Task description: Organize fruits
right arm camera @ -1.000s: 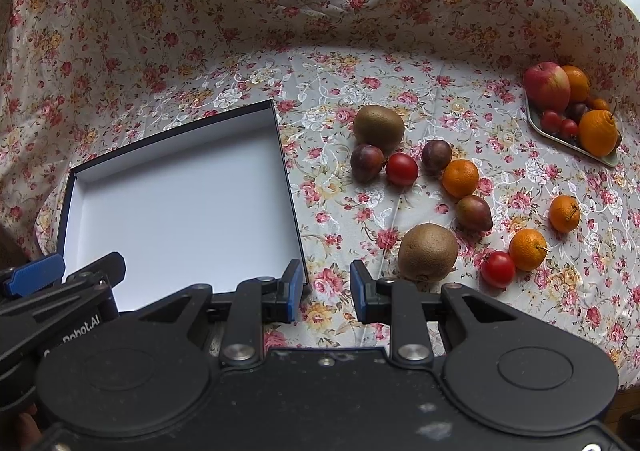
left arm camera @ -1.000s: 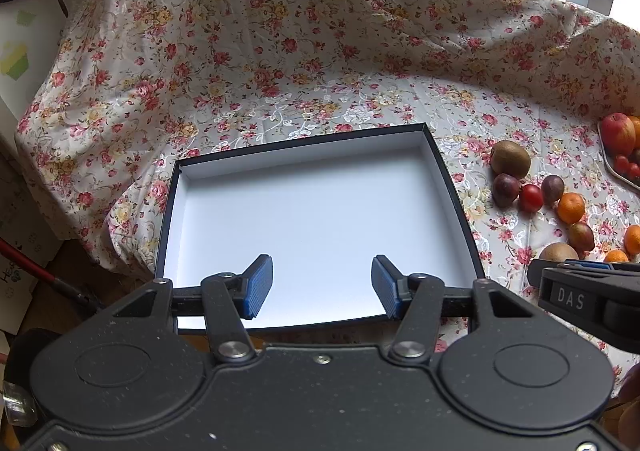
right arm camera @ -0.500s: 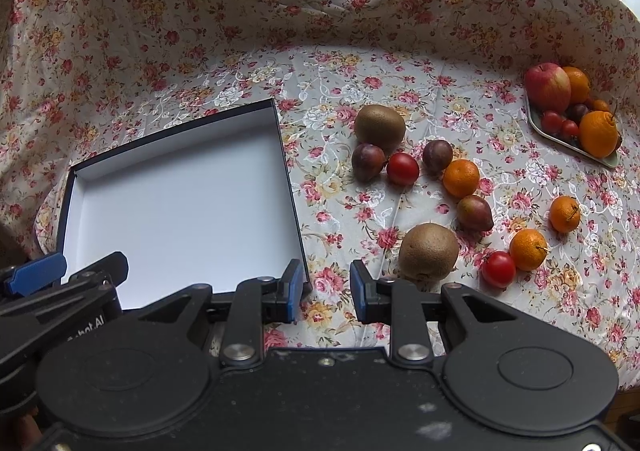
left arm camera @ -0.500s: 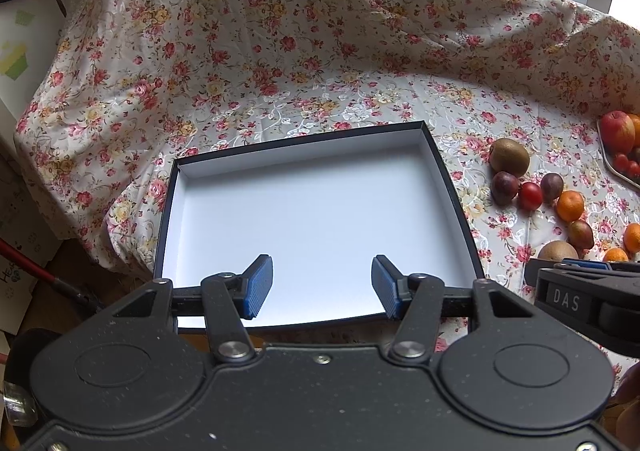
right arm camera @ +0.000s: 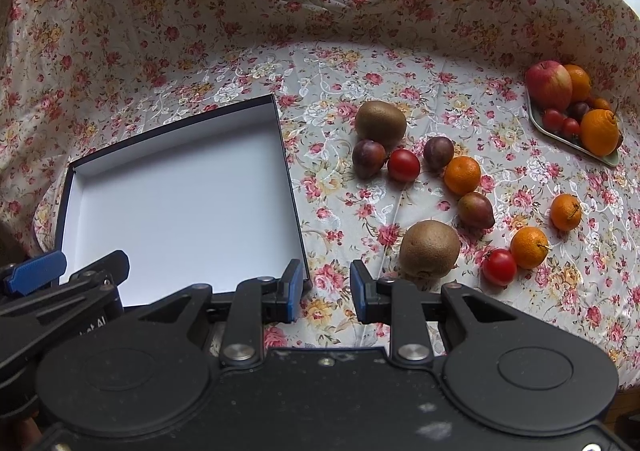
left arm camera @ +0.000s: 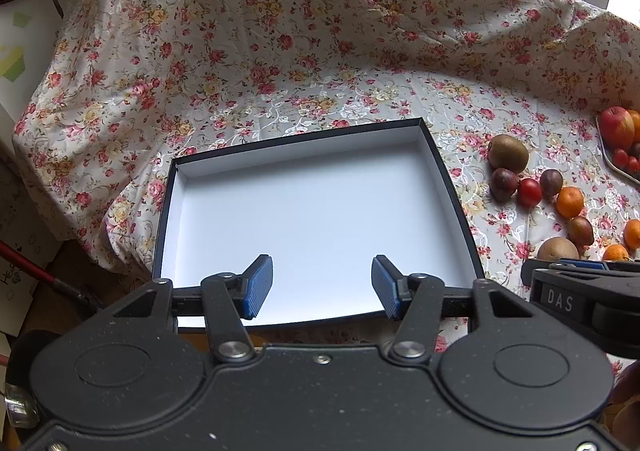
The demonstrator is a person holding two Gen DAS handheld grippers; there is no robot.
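Observation:
A black box [left arm camera: 296, 137] with a white inside lies empty on the floral cloth. My left gripper [left arm camera: 322, 287] hovers open over its near edge, nothing between the fingers. Loose fruit lies right of the box [right arm camera: 172, 127]: two kiwis [right arm camera: 380, 121] [right arm camera: 430, 249], plums [right arm camera: 368, 157], cherry tomatoes [right arm camera: 403, 165] and small oranges [right arm camera: 462, 175]. My right gripper [right arm camera: 324, 291] hangs above the cloth just right of the box's near corner. Its jaws are drawn close with a narrow gap and hold nothing. The near kiwi sits just beyond its right finger.
A plate [right arm camera: 576, 145] at the far right holds an apple [right arm camera: 548, 85], oranges, tomatoes and a plum. The floral cloth rises in folds behind the table. Left of the table, a red rod [left arm camera: 36, 273] and papers sit below its edge.

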